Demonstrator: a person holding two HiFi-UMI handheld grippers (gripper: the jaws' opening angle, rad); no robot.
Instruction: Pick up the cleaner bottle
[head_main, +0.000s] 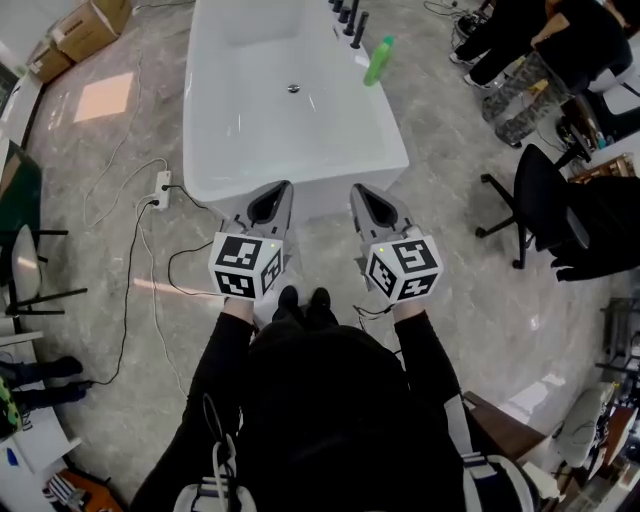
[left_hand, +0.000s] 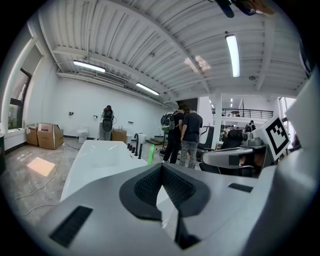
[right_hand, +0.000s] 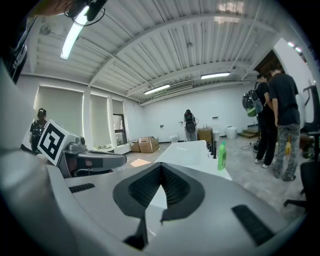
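Observation:
The green cleaner bottle (head_main: 379, 61) stands upright on the far right rim of the white bathtub (head_main: 240, 150), beside the dark taps (head_main: 349, 18). It shows small in the left gripper view (left_hand: 151, 153) and clearer in the right gripper view (right_hand: 221, 155). My left gripper (head_main: 274, 205) and right gripper (head_main: 370, 208) hang side by side at the tub's near end, well short of the bottle. Both are shut with nothing between the pads.
A white power strip (head_main: 162, 186) and black cables (head_main: 130, 290) lie on the floor left of the tub. Cardboard boxes (head_main: 85, 30) sit far left. A black office chair (head_main: 535, 200) and seated people (head_main: 540, 50) are on the right.

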